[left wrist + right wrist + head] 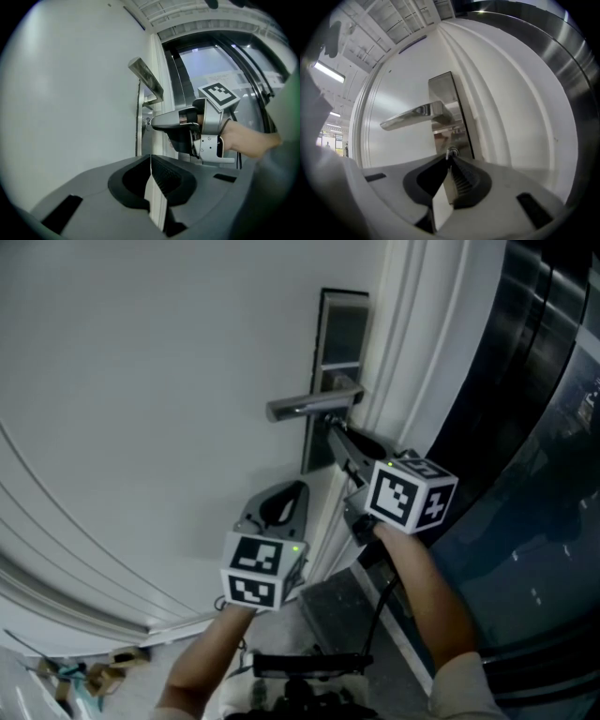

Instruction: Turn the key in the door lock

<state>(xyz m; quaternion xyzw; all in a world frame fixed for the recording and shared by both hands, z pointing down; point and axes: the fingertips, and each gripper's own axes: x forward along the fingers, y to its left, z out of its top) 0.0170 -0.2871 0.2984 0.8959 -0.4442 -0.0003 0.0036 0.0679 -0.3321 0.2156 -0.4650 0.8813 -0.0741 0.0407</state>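
White door (141,381) ahead — your right gripper (449,159) is clamped on the key (451,151) under the handle (415,116), turn probably unfinished — left gripper (150,159) clenched, empty.

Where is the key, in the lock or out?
In: the key sits in the lock under the handle, pinched by the right gripper.

L gripper (151,161) closed, level; R gripper (449,161) pinching key (451,151).
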